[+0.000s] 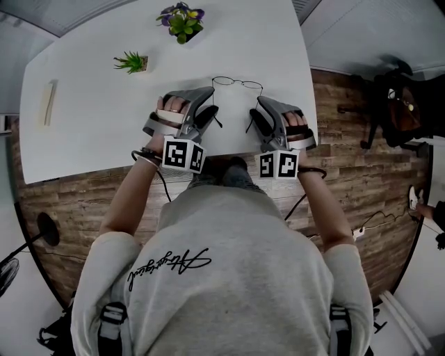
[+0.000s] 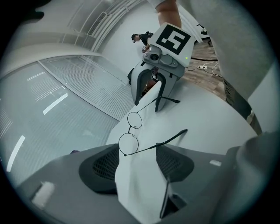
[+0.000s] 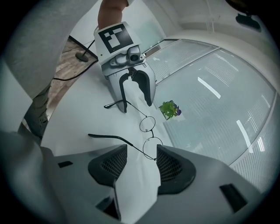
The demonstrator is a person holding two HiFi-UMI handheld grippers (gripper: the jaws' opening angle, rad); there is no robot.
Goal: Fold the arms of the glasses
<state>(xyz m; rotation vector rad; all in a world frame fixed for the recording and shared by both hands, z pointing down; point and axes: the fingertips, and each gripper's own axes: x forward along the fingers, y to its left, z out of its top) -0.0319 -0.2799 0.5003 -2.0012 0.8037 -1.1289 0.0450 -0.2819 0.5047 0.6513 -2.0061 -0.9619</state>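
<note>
Thin round wire glasses (image 1: 238, 83) lie on the white table (image 1: 90, 125) with both arms unfolded and pointing toward me. My left gripper (image 1: 211, 110) sits at the glasses' left arm, my right gripper (image 1: 256, 115) at the right arm. In the left gripper view the glasses (image 2: 129, 131) lie ahead, and one arm crosses the wide gap of my left gripper (image 2: 138, 157); the pads do not press it. In the right gripper view the glasses' (image 3: 148, 131) near lens corner and hinge lie between the jaws of my right gripper (image 3: 141, 159), which stand apart.
A potted plant with purple flowers (image 1: 182, 21) and a small green plant (image 1: 132, 62) stand at the table's far side. A pale bar (image 1: 47, 103) lies far left. The table's near edge runs just under my hands. Dark gear (image 1: 396, 104) stands on the floor at right.
</note>
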